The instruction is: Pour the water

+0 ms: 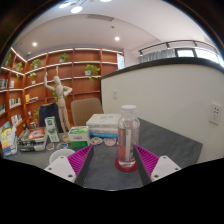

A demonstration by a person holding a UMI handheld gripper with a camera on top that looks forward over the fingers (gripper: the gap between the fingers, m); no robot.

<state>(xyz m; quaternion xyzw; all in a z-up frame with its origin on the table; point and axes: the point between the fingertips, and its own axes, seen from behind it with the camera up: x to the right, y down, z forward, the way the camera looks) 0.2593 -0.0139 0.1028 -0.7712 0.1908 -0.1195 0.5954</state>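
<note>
A clear bottle with a reddish base stands upright on the grey table mat. It sits just ahead of my gripper, between the two fingers and close to the right pad. The left pad is well clear of it, with a wide gap. The gripper is open and holds nothing. I cannot make out the water level in the bottle.
A white box lies behind the bottle. Small bowls and green packets crowd the left of the table, with a white cup near the left finger. A wooden mannequin, a chair and shelves stand behind. A white counter wall rises at the right.
</note>
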